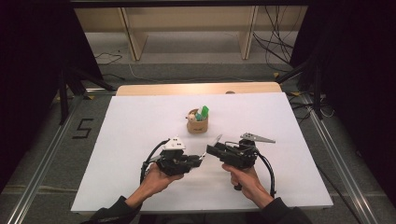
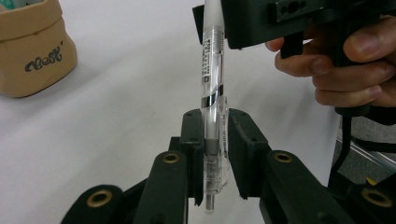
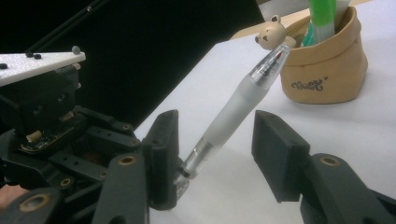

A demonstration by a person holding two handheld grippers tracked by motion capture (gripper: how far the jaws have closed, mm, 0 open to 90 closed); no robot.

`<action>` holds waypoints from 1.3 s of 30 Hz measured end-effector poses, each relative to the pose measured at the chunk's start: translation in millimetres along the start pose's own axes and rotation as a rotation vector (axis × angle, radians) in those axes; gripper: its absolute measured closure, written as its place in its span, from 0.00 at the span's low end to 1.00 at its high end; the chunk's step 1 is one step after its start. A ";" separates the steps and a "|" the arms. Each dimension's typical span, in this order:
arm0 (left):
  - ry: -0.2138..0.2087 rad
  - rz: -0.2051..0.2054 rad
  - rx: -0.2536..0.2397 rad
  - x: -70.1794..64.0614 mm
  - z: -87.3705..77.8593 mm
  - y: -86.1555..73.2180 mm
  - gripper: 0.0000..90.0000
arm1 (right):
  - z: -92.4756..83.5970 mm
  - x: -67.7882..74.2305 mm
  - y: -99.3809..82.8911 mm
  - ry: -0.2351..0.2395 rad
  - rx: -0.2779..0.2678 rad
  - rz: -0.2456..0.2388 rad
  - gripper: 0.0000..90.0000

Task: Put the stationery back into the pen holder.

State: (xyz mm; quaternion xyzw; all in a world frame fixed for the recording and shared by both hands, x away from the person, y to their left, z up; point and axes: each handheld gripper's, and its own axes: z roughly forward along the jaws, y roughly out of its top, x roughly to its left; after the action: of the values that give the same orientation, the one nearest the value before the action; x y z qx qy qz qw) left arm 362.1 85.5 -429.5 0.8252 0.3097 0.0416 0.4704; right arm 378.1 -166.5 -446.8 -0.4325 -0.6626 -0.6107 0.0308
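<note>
Pen (image 3: 243,100): clear barrel, frosted grip, silver band.

High overhead, close gripper views, shared pen (image 2: 212,93)

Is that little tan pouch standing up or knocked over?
Upright. The tan pouch sits on its base on the white table, mouth upward, with a green marker sticking out the top.

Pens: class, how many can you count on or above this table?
2 at least: a clear pen clamped in the left claw, a green pen in the tan pouch; others may hide inside.
</note>
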 end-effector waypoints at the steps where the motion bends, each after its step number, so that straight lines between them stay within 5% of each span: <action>1: -0.001 0.003 -0.001 -0.5 -0.1 0.2 0.85 | -0.1 -0.1 0.2 0.007 -0.001 0.005 0.61; 18: -0.003 0.041 -0.021 -4.3 -1.1 1.0 0.85 | -3.0 -4.1 -0.8 0.078 -0.024 0.082 0.82; 24: -0.014 0.062 -0.031 -5.3 -1.1 1.1 0.85 | -4.8 -4.3 0.5 0.141 -0.038 0.129 0.88; 28: -0.018 0.063 -0.040 -6.1 -1.6 1.6 0.83 | -5.4 -1.5 0.7 0.150 -0.053 0.115 0.89; 33: -0.029 0.068 -0.015 -7.5 -2.9 4.1 0.48 | -6.7 5.4 3.7 0.125 -0.053 0.050 0.89; 39: -0.041 0.061 -0.004 -2.0 -12.8 5.5 0.35 | -10.0 7.0 7.9 0.078 -0.068 -0.009 0.89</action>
State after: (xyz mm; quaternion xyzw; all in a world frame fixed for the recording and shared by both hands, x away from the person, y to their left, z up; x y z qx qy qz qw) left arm 358.4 92.0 -417.5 0.8340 0.2747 0.0395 0.4769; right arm 373.7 -172.1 -434.1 -0.4064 -0.6418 -0.6492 0.0391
